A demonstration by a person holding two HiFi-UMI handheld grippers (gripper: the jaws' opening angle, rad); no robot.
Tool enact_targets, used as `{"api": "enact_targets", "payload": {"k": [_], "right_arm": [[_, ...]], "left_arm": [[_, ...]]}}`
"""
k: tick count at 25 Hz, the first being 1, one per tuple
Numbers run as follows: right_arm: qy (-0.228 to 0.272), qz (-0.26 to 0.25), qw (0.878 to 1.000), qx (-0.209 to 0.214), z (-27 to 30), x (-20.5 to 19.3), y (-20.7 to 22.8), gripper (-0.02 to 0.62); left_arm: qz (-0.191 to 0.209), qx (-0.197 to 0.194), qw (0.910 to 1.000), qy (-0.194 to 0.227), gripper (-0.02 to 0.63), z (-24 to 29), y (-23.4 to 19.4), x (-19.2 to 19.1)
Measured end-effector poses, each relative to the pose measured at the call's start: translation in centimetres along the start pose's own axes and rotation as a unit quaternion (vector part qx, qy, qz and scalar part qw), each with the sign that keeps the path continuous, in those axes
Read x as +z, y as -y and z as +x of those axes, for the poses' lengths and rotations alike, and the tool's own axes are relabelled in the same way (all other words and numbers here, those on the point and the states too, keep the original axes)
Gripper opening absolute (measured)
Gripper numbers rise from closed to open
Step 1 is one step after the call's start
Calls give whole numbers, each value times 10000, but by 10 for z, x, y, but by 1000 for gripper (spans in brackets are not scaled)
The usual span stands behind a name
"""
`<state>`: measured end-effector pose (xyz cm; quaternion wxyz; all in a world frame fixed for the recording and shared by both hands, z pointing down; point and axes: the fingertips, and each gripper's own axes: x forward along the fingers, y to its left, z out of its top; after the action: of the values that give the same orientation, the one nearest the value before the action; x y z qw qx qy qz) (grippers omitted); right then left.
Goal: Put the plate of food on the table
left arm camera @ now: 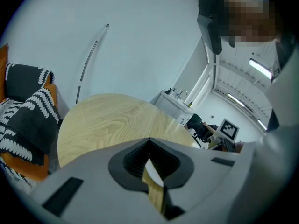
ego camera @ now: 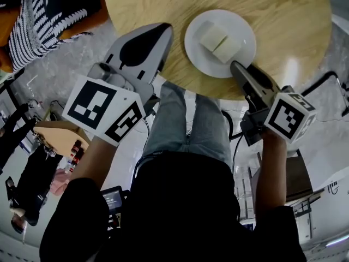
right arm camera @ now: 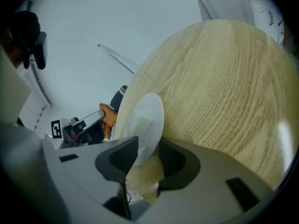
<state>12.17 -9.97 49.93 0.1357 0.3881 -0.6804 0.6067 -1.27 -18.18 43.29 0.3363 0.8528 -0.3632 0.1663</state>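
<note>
A white plate (ego camera: pixel 242 29) with pale blocks of food (ego camera: pixel 218 40) lies on the round wooden table (ego camera: pixel 272 15), close to its near edge. My right gripper (ego camera: pixel 235 67) is at the plate's near right rim. In the right gripper view, the plate (right arm camera: pixel 148 108) has its rim between the parted jaws of that gripper (right arm camera: pixel 148 153), with a gap on the right side, so it is open. My left gripper (ego camera: pixel 158 34) hovers over the table's near left edge, apart from the plate. In its own view the left gripper (left arm camera: pixel 149 141) has its tips together and holds nothing.
A black-and-white patterned cushion (ego camera: pixel 43 15) lies on an orange seat left of the table. The person's legs (ego camera: pixel 191 124) are right against the table's near edge. A white counter (left arm camera: pixel 175 101) stands beyond the table (left arm camera: pixel 107 120). A small wooden stand (ego camera: pixel 57 138) is at the lower left.
</note>
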Motion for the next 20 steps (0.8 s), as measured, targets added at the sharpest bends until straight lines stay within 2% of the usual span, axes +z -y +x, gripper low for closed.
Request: {"api": "enact_targets", "payload": {"k": [3,6,10,12,20], "right_arm": [[-251,-294,9990,243,1,-4,-4,182],[-621,-916,9936,221,1,-12,-5,218],[-1125,-1965,9739,-137,2,-27,1,224],[-1253,-2302,9643,-372,2,-30,5,224],[-1298,-2894,9442,-886,4,-32,7,222]], "left_arm": [[11,10,10000,-5,8,2,-1,0],[22,6,10000,5,8,0,-1,-1],[28,-17,10000,39,8,-4,3,1],[48,-26,10000,74,8,-6,5,4],[195,-54,9995,260,8,-19,23,25]]}}
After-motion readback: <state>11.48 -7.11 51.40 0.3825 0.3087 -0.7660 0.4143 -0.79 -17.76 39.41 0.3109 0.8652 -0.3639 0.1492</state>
